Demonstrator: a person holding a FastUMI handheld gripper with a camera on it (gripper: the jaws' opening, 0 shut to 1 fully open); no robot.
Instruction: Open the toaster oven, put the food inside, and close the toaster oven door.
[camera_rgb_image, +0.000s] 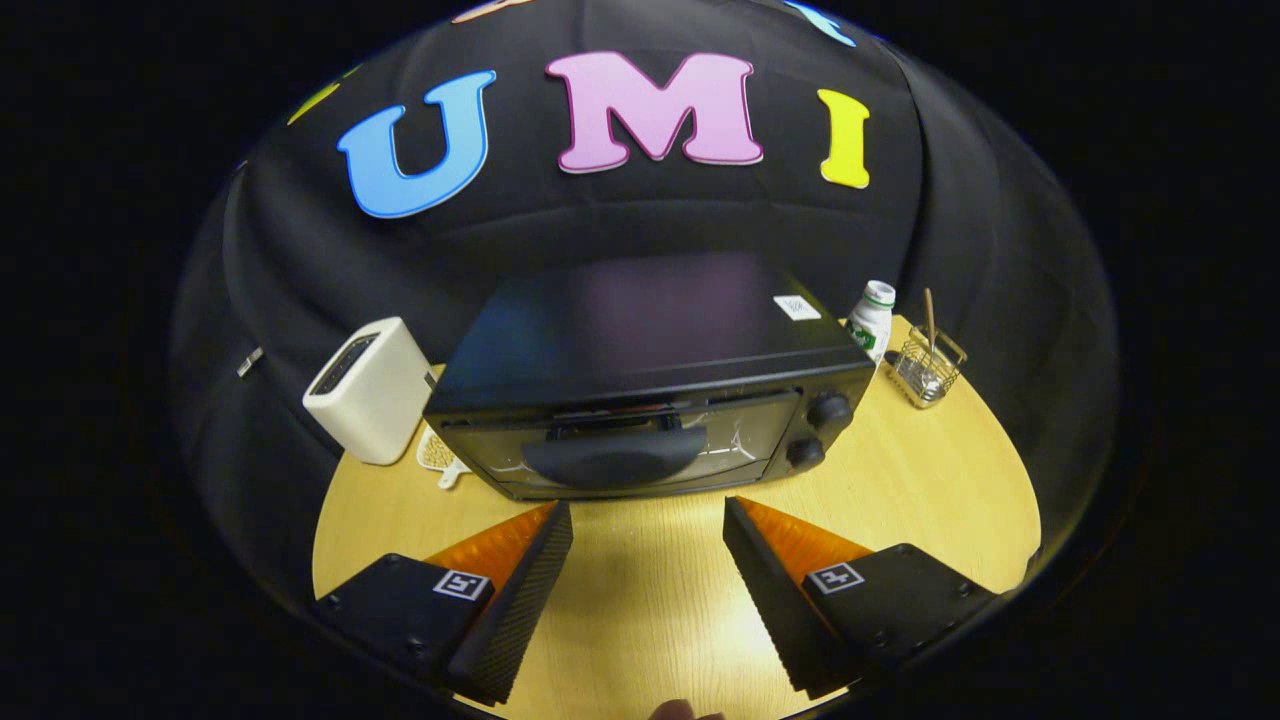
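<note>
from my seat i see the gripper (648, 520) held above the wooden table (930, 490), its 2 fingers spread wide apart with only bare tabletop between them, so it is released and grasping nothing. just ahead of the fingertips sits the toaster oven (650, 380), a black box facing me, and i look down on its flat top. its glass door (625, 450) stands upright against the front, closed as far as i can tell, with a broad dark handle (612, 462) across the middle of it. 2 round knobs (828, 410) are stacked one above the other on the front panel beside the door. something dark shows behind the glass, but i cannot make out what it is. i cannot pick out the food with any certainty; a small pale item with a speckled surface (440, 455) lies flat on the table, partly hidden between the oven's corner and a white toaster (368, 390) standing just beside the oven. on the oven's other side, beyond the knobs, a white bottle (872, 320) stands upright near the back of the table, and next to it a wire basket (928, 368) holds a thin stick that leans upward.
</note>
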